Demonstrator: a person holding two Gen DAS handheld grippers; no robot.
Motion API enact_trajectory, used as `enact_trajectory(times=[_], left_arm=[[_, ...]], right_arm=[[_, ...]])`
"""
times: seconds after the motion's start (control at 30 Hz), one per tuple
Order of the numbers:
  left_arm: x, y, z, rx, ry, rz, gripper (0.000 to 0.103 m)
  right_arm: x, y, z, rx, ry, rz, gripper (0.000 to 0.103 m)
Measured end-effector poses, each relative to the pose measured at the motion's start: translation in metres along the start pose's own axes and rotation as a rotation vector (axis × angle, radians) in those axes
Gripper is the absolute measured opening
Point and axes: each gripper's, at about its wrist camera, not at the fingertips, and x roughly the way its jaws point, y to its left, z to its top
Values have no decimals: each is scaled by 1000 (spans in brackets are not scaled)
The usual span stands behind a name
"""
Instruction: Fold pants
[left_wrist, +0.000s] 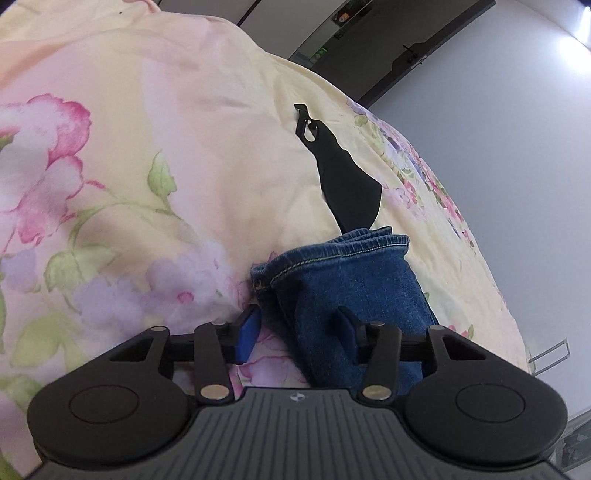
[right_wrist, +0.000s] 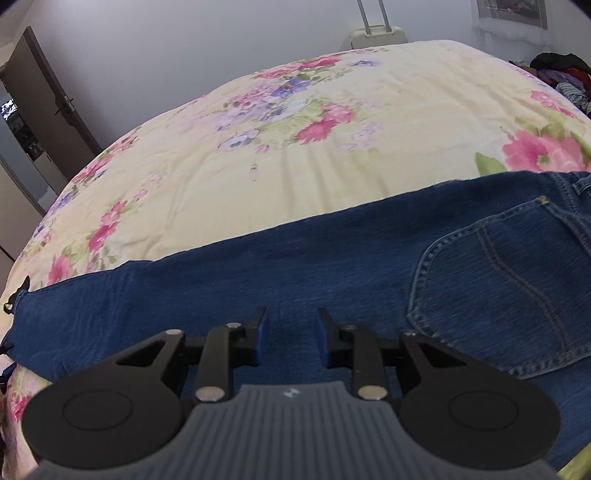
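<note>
Blue jeans (right_wrist: 332, 266) lie flat across the floral bedspread (right_wrist: 314, 166), with a back pocket (right_wrist: 498, 288) showing at the right. In the left wrist view the hemmed leg ends (left_wrist: 343, 280) lie stacked. My left gripper (left_wrist: 297, 328) stands open low over that end; its left pad sits off the denim's edge over the bedspread (left_wrist: 166, 166) and its right pad is over the denim, neither pressing. My right gripper (right_wrist: 291, 334) hovers over the middle of the leg, open a little, with nothing pinched between its blue pads.
A black flat piece with a clip (left_wrist: 343, 177) lies on the bed just beyond the hem. The bed's edge curves off to a grey wall and dark door (right_wrist: 48, 99). A suitcase (right_wrist: 376, 33) and a clothes pile (right_wrist: 565, 74) stand past the far side.
</note>
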Motion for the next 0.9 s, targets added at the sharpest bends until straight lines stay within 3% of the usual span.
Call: enact_trajectory(times=[0.23, 0.37, 0.63, 0.77, 0.9], left_arm=[[-2, -10, 10, 51, -9, 0, 23], [-27, -41, 21, 147, -56, -12, 7], [-101, -138, 37, 359, -176, -100, 6], [-122, -180, 35, 437, -209, -106, 6], [-138, -211, 30, 496, -216, -113, 6]], right_arm=[[0, 26, -35, -10, 4, 5, 23], [-3, 35, -46, -20, 3, 13, 24], [2, 73, -64, -55, 23, 117, 24], [19, 126, -53, -121, 5, 209, 24], [55, 171, -65, -188, 91, 207, 21]])
